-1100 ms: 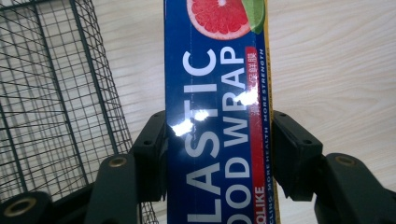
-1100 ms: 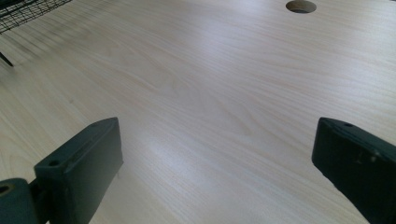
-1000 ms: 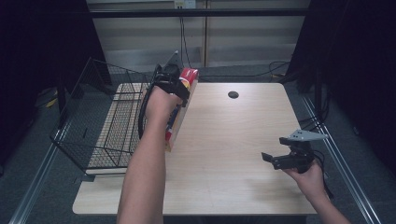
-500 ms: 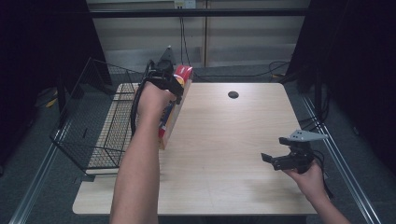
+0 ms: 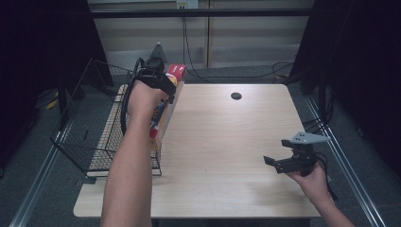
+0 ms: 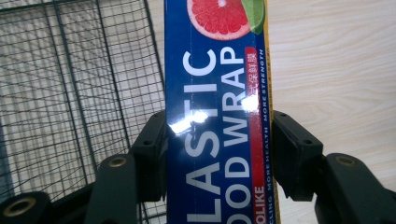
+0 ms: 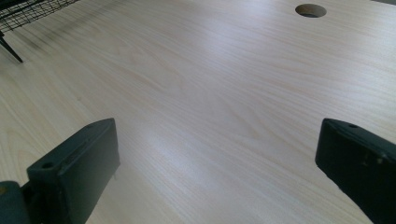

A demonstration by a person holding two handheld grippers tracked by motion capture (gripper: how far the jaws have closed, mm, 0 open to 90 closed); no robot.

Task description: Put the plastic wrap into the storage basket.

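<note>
You had the left gripper clamped on the plastic wrap box, pads pressed to both long sides, nothing slack. In the high view the box hung lengthwise from that gripper over the table's left edge, right beside the wire basket, lower end near the basket's rim; I couldn't tell if it touched the wire. Step in hand, as I read it: carrying the box to the basket, not yet dropped in.

Next move would call for shifting the box left over the basket's open top, clearing the near rim, lowering it so the long side lies along the mesh floor, then opening the jaws. Risk: the long box catching on the rim or tipping out.

Box looks: long narrow carton, glossy dark blue face, big white lettering, red strip down one edge, yellow edge beyond it, grapefruit slice picture near the far end. Glare spot mid-face.

Right gripper sat low over the table at the right, jaws spread wide, holding nothing, well apart from the box. Round cable hole at the table's far side.
</note>
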